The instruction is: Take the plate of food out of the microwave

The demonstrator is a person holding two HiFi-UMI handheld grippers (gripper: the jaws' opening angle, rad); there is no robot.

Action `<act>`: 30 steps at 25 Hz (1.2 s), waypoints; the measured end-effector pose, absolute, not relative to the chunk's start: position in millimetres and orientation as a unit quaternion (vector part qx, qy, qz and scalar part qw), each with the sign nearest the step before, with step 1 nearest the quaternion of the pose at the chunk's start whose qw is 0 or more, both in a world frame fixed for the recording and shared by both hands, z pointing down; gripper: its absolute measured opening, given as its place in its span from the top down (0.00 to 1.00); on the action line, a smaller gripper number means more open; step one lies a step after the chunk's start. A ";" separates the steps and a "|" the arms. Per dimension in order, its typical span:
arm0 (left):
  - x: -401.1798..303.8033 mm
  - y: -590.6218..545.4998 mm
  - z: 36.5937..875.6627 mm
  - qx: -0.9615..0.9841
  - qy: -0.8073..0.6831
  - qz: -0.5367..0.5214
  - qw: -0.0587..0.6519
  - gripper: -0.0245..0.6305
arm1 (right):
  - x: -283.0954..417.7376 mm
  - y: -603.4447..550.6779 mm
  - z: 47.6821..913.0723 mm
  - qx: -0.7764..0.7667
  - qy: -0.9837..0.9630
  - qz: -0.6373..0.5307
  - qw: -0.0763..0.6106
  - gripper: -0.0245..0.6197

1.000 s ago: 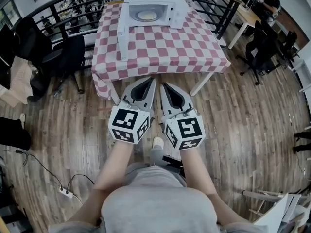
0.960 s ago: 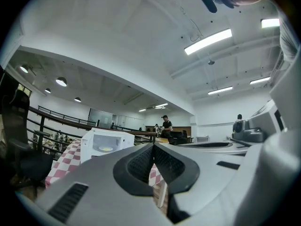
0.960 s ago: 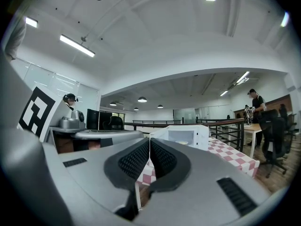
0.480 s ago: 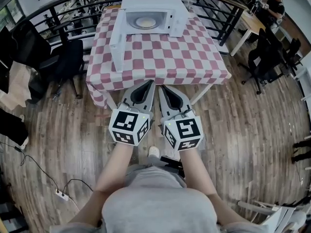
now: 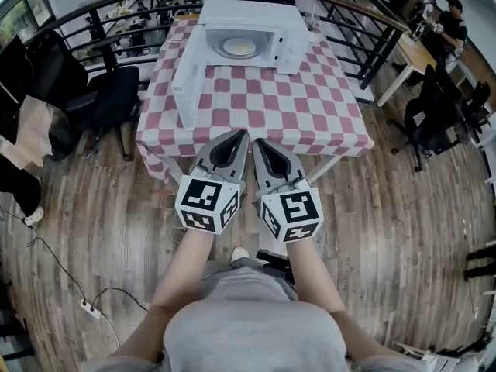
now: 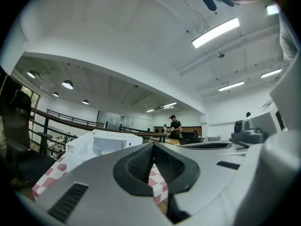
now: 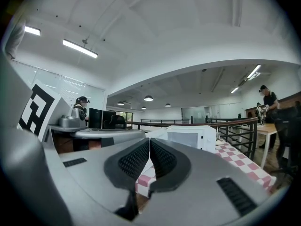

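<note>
A white microwave [image 5: 260,23] stands at the far edge of a table [image 5: 310,115] covered in a red-and-white checked cloth. Its door [image 5: 188,87] hangs open to the left, and the plate of food [image 5: 239,47] sits inside. The left tool [image 5: 243,134] and right tool [image 5: 256,141] are side by side at the table's near edge, both with jaws closed together and empty.
</note>
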State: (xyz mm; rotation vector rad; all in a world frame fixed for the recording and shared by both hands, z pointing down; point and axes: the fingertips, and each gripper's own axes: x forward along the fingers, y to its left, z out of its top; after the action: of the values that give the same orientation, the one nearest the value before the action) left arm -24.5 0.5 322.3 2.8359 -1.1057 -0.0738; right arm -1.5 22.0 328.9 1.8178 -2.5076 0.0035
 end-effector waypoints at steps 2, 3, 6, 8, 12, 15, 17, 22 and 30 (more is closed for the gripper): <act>-20.0 -6.2 324.4 0.929 -0.366 -0.023 0.049 0.96 | 2.9 14.6 331.0 0.584 -0.812 0.003 0.023 0.92; -19.1 -9.7 325.8 0.928 -0.368 -0.023 0.050 0.96 | 3.9 11.3 332.3 0.582 -0.813 0.004 0.024 0.92; -16.8 -19.4 329.1 0.925 -0.374 -0.023 0.056 0.96 | 7.4 2.6 336.5 0.578 -0.816 0.007 0.026 0.92; -14.5 -25.5 328.8 0.924 -0.377 -0.025 0.056 0.96 | 11.3 -2.3 337.2 0.577 -0.816 0.008 0.025 0.92; -8.7 -37.4 329.6 0.922 -0.382 -0.028 0.062 0.96 | 20.6 -9.9 338.7 0.578 -0.816 0.008 0.025 0.92; -1.6 -45.1 331.7 0.922 -0.380 -0.028 0.063 0.96 | 29.2 -17.0 342.7 0.581 -0.813 0.012 0.025 0.92; 3.8 -51.0 332.7 0.923 -0.378 -0.027 0.062 0.96 | 34.6 -23.5 344.0 0.583 -0.812 0.013 0.024 0.92; 15.3 -72.4 333.6 0.923 -0.378 -0.030 0.065 0.96 | 45.6 -43.9 343.7 0.582 -0.813 0.010 0.020 0.92; 32.3 -121.8 334.3 0.923 -0.377 -0.037 0.072 0.96 | 65.0 -92.6 344.5 0.580 -0.814 0.008 0.019 0.92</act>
State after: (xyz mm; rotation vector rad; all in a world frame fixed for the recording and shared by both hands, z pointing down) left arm 32.3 -121.8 334.3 2.7726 -1.1331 -0.1099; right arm 65.0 -92.6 344.5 1.8001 -2.5281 0.0263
